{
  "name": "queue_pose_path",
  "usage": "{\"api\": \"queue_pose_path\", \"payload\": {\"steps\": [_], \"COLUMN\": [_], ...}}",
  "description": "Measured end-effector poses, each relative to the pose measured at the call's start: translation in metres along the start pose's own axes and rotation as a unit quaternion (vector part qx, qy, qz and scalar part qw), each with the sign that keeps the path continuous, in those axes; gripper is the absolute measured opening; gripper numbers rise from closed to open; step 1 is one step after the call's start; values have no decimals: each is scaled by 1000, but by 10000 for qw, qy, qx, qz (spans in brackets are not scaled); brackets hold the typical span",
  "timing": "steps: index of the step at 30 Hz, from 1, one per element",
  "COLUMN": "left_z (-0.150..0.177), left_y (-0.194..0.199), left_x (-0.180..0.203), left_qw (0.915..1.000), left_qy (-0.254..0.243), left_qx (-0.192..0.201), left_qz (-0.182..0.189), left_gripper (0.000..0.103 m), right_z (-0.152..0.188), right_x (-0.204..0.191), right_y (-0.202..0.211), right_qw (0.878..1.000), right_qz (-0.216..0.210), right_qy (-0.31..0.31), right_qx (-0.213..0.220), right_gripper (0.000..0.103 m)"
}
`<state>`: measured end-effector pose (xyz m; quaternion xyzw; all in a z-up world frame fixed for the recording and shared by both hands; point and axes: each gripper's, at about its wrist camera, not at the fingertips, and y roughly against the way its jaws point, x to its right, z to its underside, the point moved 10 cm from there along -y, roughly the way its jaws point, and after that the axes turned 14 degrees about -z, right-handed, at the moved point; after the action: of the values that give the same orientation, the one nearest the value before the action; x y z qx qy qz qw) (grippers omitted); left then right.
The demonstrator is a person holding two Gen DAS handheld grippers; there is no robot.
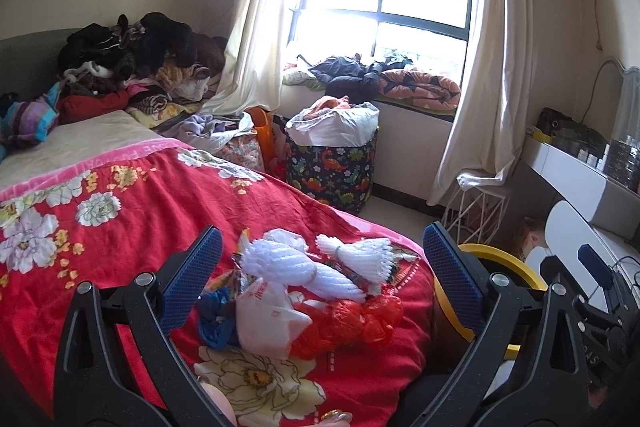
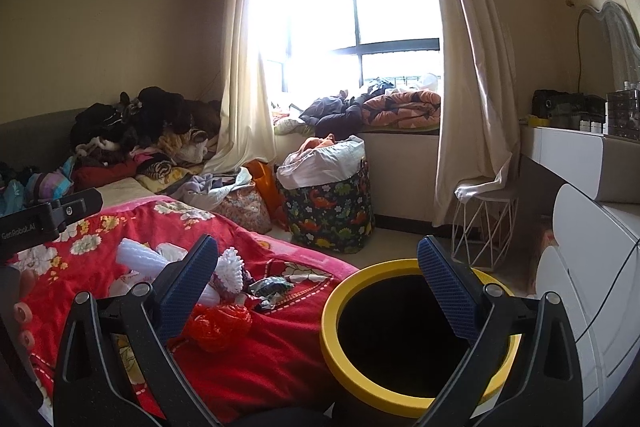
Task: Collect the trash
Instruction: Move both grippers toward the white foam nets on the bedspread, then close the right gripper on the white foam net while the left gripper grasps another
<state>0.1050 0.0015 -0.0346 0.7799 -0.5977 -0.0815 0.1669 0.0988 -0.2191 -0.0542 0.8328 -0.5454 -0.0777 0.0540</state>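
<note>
Lying between left fingers: trash

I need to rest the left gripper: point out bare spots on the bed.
Free: the red floral bedspread left of the trash pile, up to the beige sheet. Crowded: the pile itself near the yellow-rimmed bin, and the clothes heap at the head.

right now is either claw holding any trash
No. Both the left claw and right claw are open and empty; the trash lies on the bed.
</note>
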Motion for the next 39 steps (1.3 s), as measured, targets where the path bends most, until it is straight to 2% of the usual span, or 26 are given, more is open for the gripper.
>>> {"api": "queue_pose_path", "payload": {"steps": [9, 15, 21, 25, 29, 33, 37, 39], "left_z": [-14, -14, -7, 1, 8, 13, 19, 23], "left_y": [-15, -34, -55, -73, -82, -88, -96, -101], "left_x": [-35, -64, -74, -77, -68, -51, -36, -33], "left_qw": [9991, 9972, 9963, 9933, 9920, 9905, 9874, 9858], "left_qy": [238, 445, 500, 609, 562, 411, 295, 267], "left_qx": [-3, -241, -612, -969, -1128, -1268, -1460, -1564], "left_qz": [-354, -543, -326, -176, 60, 328, 525, 555], "left_gripper": [92, 92, 92, 92, 92, 89, 81, 76], "right_z": [-7, -11, -5, 3, 12, 23, 34, 38], "right_x": [-41, -72, -76, -66, -53, -45, -44, -43], "right_y": [-29, -58, -92, -113, -131, -148, -168, -177], "right_qw": [9969, 9911, 9844, 9826, 9808, 9765, 9679, 9643], "right_qz": [-715, -1173, -1428, -1372, -1316, -1371, -1554, -1629], "right_qy": [60, 207, 159, 107, 45, -24, -219, -322], "right_qx": [-315, -591, -1017, -1245, -1436, -1666, -1961, -2064], "right_gripper": [97, 97, 97, 97, 95, 86, 74, 72]}}
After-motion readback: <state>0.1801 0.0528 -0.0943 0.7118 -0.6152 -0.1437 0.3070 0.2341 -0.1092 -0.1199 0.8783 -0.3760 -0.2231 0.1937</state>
